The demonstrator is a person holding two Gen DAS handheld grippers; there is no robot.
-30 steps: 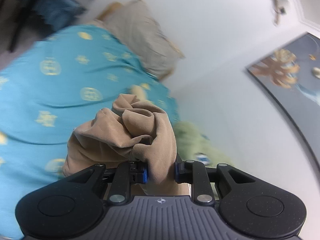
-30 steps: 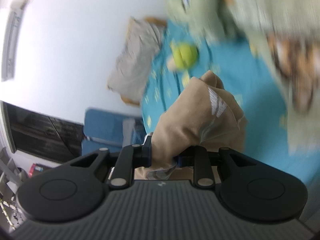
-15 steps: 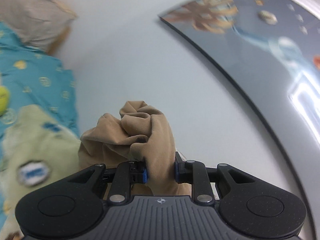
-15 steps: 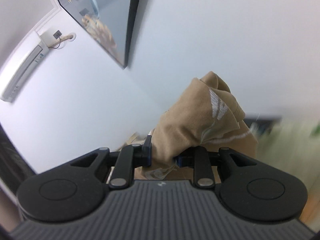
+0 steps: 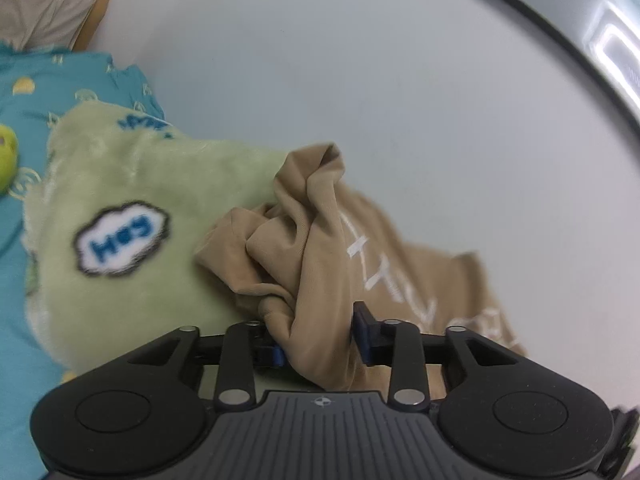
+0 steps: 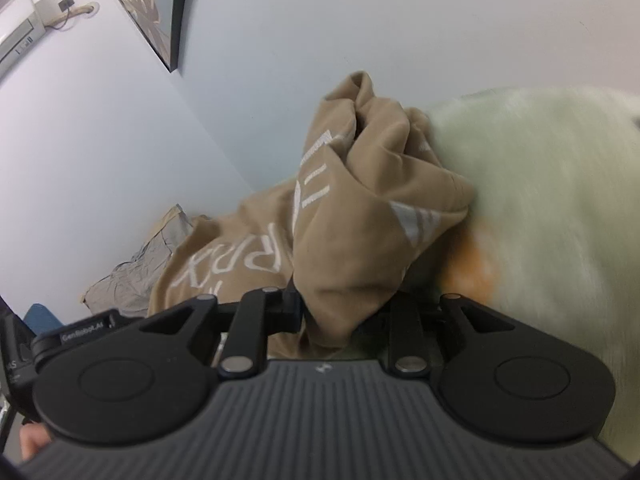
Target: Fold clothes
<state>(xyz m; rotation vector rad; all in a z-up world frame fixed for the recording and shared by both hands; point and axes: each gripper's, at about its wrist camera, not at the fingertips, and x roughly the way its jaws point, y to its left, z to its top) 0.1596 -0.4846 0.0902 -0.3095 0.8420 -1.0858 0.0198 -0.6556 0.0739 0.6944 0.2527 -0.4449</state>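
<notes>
**A:** Look, a second ago both cameras swept across the bed and up the wall; now the tan cotton garment with white lettering is stretched out between the two claws instead of bunched at each one.

**B:** So it's being shaken open. The left gripper is clamped on a gathered edge of the tan garment, and the right gripper is pinched tight on another bunch of it.

**A:** Right, and the cloth hangs in the air in front of the pale wall, not laid down yet. I'd say the folding proper hasn't started.

**B:** What's in the way?

**A:** That fluffy pale-green blanket with the blue "Hey" patch lies right under and beside the garment, over the turquoise patterned bedsheet. It could leave a lumpy surface for laying it flat.

**B:** There's also a beige pillow at the head and a dark-framed picture on the wall.
</notes>
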